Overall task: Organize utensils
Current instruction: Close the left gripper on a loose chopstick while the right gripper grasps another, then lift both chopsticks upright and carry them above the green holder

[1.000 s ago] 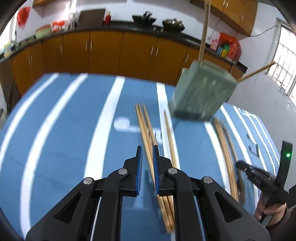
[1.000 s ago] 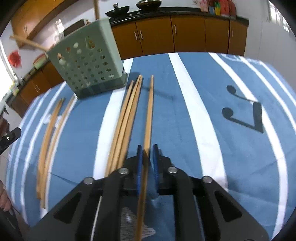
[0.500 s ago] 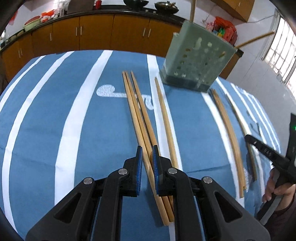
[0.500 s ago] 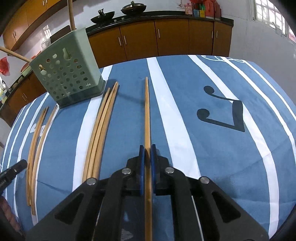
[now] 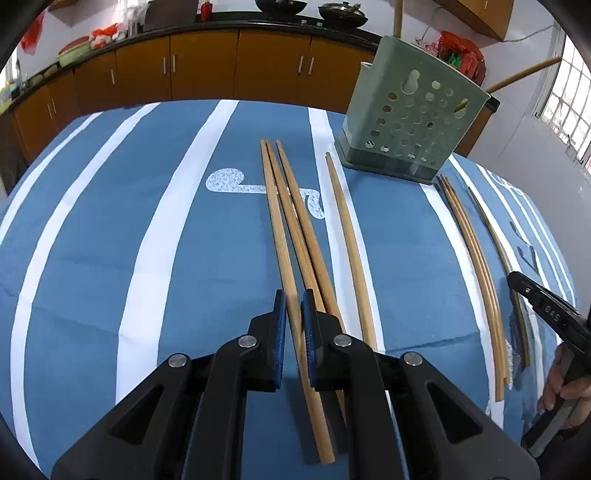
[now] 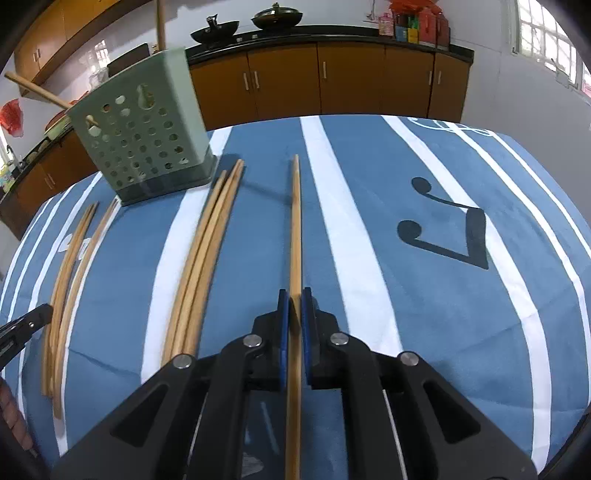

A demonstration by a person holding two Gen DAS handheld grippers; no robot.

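Kitchen setting, pretty ordinary: a long run of orange-brown cabinets (image 5: 236,66) under a dark countertop (image 6: 332,31) wraps the back wall, with a couple of woks (image 6: 277,16) sitting up there and a barred window (image 5: 565,110) off to the side. Closer in, the table is covered by a blue cloth (image 5: 92,229) with white stripes and a big dark music note (image 6: 443,229) printed on it.

Biggest thing on the cloth is the green perforated utensil holder (image 5: 410,122), standing upright near the far edge with a couple of wooden sticks (image 6: 33,90) already poking out of its top. Chopsticks are spread out in front of it, all lying roughly lengthwise. From the left wrist view, a bunch of three (image 5: 291,210) lies nearest the middle, with a single chopstick (image 5: 347,240) just to their right. Further right there's another bundle (image 5: 476,258) plus one darker stick (image 5: 495,236).

The left gripper (image 5: 293,306) is low over the outermost stick of the three, jaws nearly together with that stick running between the blue pads; can't tell for sure if it's actually pinched or just straddled. The right gripper (image 6: 294,306) is clamped on a lone chopstick (image 6: 295,221), whose far tip is raised off the cloth and points toward the holder's side of the table.
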